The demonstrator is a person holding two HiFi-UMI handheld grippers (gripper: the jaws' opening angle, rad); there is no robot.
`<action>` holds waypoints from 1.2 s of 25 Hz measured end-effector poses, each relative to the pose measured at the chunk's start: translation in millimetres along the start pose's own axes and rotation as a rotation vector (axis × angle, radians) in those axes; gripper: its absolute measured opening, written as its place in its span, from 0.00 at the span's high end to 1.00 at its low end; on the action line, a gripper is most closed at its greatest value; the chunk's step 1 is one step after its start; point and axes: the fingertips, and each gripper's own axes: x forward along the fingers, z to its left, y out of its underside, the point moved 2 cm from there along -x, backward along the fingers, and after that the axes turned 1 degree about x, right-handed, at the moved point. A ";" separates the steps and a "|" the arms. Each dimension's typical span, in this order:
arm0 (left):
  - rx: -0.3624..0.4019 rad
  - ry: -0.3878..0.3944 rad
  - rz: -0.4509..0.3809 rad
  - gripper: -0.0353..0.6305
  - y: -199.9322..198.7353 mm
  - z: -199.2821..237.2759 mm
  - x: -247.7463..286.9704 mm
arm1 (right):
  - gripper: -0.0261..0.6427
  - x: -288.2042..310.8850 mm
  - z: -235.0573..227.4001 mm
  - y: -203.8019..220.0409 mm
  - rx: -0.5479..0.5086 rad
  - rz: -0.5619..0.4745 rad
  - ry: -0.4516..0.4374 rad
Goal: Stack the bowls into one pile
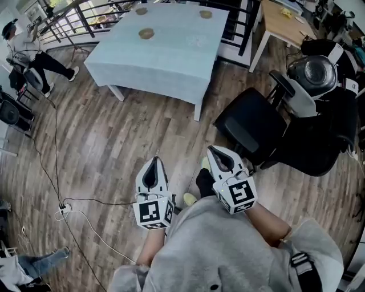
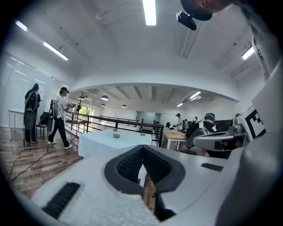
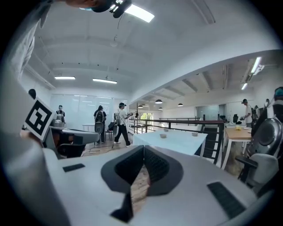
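Bowls (image 1: pixel 146 33) sitting apart on pale desk (image 1: pixel 165 57), well ahead of person; left tool (image 1: pixel 153 166) and right tool (image 1: pixel 217 154) both pointing forward, jaws pressed together, gripping nothing. Approaching desk likely coming first; opening jaws before reaching nearest bowl looking wise

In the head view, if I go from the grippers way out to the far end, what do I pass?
left gripper and right gripper side by side → wooden floor → table → nearest bowl → back left bowl and back right bowl, about level.
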 end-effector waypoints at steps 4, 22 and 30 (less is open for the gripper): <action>0.018 -0.034 0.010 0.92 -7.4 4.1 3.9 | 0.92 6.9 -10.3 -6.2 0.030 -0.024 0.004; 0.038 -0.035 0.035 0.92 -14.9 -3.8 -5.2 | 0.92 -13.6 -37.1 -17.6 0.024 -0.057 0.079; 0.059 -0.067 0.028 0.92 -21.7 12.8 0.1 | 0.92 -1.8 -37.2 -23.2 0.030 -0.079 0.084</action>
